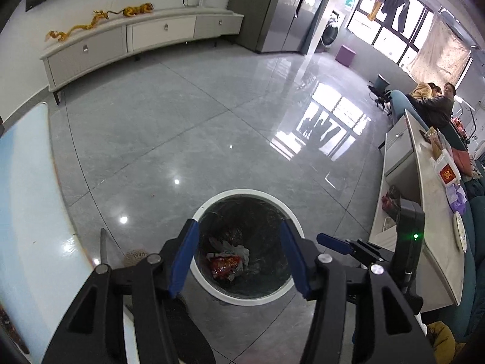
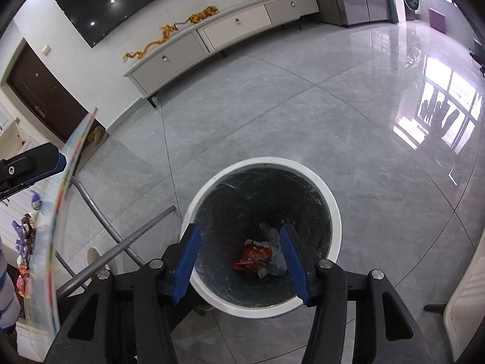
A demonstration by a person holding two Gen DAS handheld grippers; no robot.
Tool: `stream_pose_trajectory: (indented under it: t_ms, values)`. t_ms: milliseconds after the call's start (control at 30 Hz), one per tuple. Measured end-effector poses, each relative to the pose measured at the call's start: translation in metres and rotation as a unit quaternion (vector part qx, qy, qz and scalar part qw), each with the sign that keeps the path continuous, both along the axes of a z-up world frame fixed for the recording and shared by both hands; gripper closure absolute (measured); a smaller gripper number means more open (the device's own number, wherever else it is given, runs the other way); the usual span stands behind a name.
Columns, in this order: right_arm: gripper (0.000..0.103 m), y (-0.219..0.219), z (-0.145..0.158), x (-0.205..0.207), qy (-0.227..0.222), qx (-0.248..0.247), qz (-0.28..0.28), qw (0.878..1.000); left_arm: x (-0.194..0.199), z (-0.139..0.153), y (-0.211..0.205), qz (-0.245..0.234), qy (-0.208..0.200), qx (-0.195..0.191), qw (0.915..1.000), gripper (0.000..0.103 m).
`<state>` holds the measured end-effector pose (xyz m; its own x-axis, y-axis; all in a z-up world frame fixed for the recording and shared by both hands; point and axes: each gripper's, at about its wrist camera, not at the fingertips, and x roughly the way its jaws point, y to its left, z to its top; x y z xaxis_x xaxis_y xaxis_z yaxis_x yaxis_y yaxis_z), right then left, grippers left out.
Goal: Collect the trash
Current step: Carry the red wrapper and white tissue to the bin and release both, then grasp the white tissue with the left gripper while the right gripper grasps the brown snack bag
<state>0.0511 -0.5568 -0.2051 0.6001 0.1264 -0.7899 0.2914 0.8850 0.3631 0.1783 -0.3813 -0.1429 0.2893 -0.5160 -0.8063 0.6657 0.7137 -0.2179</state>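
We hold the left gripper (image 1: 239, 256) and the right gripper (image 2: 239, 261) over the white bin (image 2: 333, 203), jaws parted and empty. Crumpled wrappers (image 2: 257, 257) already lie at the bin's bottom; more wrappers (image 2: 25, 236) left of the bin remain uncollected.
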Motion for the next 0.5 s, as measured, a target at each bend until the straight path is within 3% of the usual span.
stream_pose_trajectory:
  t_ms: [233,500]
  values:
    - [0.050,0.012,0.041,-0.015,-0.042,-0.022,-0.003,0.999,-0.031,0.031,0.041,0.000,-0.043,0.006,0.9990,0.050]
    - [0.050,0.050,0.093,-0.024,-0.090,-0.047,0.031,0.994,-0.055,0.058,0.130,0.037,-0.065,-0.005,0.9972,0.050]
